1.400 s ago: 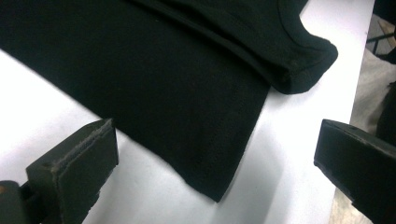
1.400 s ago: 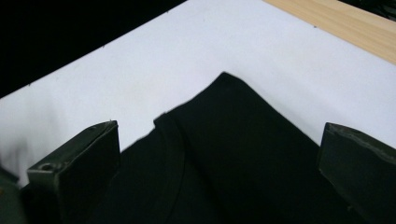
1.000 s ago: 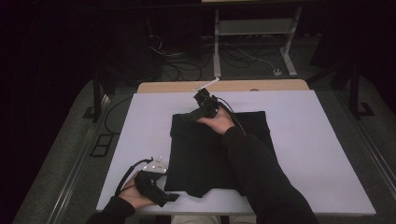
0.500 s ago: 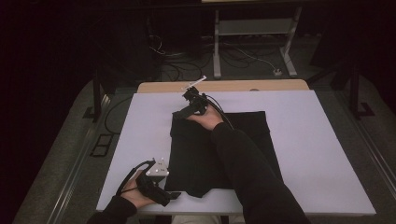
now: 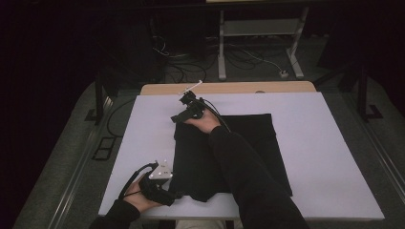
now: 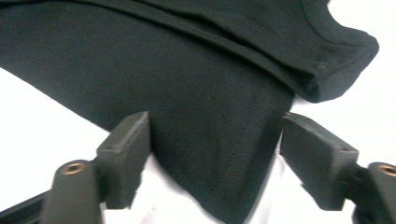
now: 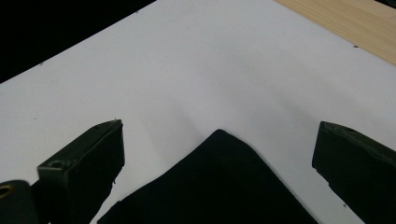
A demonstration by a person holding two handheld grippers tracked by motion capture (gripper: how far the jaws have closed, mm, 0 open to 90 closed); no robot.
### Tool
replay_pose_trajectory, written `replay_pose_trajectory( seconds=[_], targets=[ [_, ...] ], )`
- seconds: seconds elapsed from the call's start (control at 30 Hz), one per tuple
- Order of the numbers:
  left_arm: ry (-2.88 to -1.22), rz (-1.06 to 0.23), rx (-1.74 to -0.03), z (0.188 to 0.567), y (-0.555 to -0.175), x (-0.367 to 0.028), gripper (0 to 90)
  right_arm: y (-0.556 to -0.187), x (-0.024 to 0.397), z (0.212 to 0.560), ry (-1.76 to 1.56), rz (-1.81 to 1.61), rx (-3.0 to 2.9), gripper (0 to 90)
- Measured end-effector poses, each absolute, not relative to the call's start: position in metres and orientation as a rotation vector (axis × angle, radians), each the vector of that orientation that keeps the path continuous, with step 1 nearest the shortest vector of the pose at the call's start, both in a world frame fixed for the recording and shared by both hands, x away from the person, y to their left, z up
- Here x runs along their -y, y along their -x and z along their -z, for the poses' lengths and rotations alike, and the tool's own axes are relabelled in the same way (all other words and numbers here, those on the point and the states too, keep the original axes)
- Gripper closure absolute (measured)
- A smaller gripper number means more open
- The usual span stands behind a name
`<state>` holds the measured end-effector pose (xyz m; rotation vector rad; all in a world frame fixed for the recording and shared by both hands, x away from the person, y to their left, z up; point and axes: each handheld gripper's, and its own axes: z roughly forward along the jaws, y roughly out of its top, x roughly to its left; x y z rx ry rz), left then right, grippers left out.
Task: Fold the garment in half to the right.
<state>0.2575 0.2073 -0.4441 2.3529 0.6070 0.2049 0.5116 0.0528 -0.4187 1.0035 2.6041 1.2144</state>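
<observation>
A black folded garment (image 5: pixel 191 157) lies flat on the white table top (image 5: pixel 325 157). My left gripper (image 5: pixel 175 195) rests at the garment's near left corner. In the left gripper view a stitched corner of the garment (image 6: pixel 187 70) lies between the jaws of the left gripper (image 6: pixel 217 122), which have just been closing; the cloth is flat and not pinched. My right gripper (image 5: pixel 176 118) is at the far left corner, reached across by a dark sleeve (image 5: pixel 248 181). In the right gripper view the right gripper (image 7: pixel 219 129) stands wide open around the garment's corner tip (image 7: pixel 219 186).
A wooden strip (image 5: pixel 239 88) runs along the table's far edge. Beyond it on the dark floor are cables (image 5: pixel 239 59) and a metal stand (image 5: pixel 260 28). White surface shows to the left (image 5: pixel 143 133) and right of the garment.
The right hand has slid left along the garment's far edge to its far left corner. The left hand has stayed at the near left corner.
</observation>
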Motion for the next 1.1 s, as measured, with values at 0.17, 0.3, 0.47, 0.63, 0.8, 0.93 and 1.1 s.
replay_pose_trajectory(
  seconds=[0.17,0.3,0.47,0.63,0.8,0.93,1.1],
  targets=[
    [-2.351,-0.216,-0.610,0.442,-0.257,-0.206,41.0,-0.517,-0.058,0.420,-1.017,-1.221,-2.599,10.0],
    [-2.357,-0.212,-0.617,0.441,-0.257,-0.204,50.6,-0.518,-0.061,0.424,-1.027,-1.228,-2.596,13.3],
    [-2.356,-0.212,-0.630,0.440,-0.258,-0.202,58.5,-0.519,-0.064,0.431,-1.049,-1.202,-2.602,16.3],
    [-2.359,-0.209,-0.633,0.439,-0.259,-0.200,65.2,-0.521,-0.065,0.438,-1.054,-1.167,-2.602,23.1],
    [-2.362,-0.196,-0.635,0.437,-0.261,-0.198,73.1,-0.521,-0.067,0.440,-1.055,-1.161,-2.593,32.8],
    [-2.360,-0.195,-0.637,0.436,-0.263,-0.198,77.7,-0.519,-0.069,0.442,-1.048,-1.143,-2.582,40.0],
    [-2.347,-0.200,-0.633,0.433,-0.264,-0.198,79.7,-0.518,-0.071,0.445,-1.037,-1.114,-2.589,51.3]
  ],
)
